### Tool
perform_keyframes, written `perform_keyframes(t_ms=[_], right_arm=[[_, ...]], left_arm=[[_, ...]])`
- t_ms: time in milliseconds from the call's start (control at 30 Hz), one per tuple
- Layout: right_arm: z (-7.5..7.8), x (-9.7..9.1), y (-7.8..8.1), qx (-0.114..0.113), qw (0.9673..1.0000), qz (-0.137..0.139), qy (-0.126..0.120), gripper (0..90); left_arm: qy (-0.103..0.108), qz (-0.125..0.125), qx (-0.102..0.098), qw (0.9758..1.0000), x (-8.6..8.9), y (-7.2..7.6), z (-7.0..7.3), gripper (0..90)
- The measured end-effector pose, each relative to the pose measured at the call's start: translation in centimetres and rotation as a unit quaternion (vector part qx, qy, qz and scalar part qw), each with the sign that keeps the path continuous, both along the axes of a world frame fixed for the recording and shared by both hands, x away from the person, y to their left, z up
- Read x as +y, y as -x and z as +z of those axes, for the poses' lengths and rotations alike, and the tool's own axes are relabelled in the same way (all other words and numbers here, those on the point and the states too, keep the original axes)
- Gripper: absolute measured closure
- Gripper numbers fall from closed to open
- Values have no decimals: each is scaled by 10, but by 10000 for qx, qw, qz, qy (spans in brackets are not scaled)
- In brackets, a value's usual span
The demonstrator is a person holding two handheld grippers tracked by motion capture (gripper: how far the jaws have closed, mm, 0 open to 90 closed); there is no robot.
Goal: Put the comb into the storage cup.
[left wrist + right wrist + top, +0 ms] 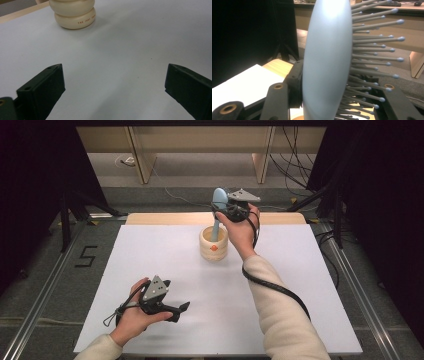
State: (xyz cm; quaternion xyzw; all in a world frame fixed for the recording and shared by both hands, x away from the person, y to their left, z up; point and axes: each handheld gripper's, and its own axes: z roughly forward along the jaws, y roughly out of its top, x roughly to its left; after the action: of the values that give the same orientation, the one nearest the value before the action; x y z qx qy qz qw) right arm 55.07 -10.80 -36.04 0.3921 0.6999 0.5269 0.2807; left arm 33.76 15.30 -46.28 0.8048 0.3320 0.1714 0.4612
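Left gripper (170, 310): nearest item, held low over the near left of the white counter (160, 260). Its jaws stand wide apart with nothing between them; it takes no part in the work in hand.

Right gripper (225, 210): held at the far middle of the counter, above the cup. Its jaws are clamped on the head of a pale blue hairbrush (218, 200).

Hairbrush: upright, slightly tilted, handle pointing down into the cream ribbed cup (213, 245). Whether the handle end rests on the cup's bottom cannot be told.

Step in hand, as judged: standing the brush in the cup. To do it well, the handle should stay centred in the cup mouth and go straight down, so the light cup is not nudged or tipped; the jaws should part only once the brush leans settled on the rim.

Views compared: the right gripper view shows the brush's smooth back (327, 57) and its ball-tipped bristles (374, 50) pressed between the jaws, detail too small from above. The left gripper view shows small lettering on the cup's (75, 17) lower ring. The high view shows the handle inside the cup and an orange spot on its front.
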Motion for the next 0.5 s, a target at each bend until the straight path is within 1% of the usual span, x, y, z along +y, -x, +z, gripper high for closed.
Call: perform_keyframes(t_ms=[500], right_arm=[[-9, 5, -3, 100, 9999, 10, 62, 505]], left_arm=[[16, -10, 5, 10000, -1, 0, -1, 21]])
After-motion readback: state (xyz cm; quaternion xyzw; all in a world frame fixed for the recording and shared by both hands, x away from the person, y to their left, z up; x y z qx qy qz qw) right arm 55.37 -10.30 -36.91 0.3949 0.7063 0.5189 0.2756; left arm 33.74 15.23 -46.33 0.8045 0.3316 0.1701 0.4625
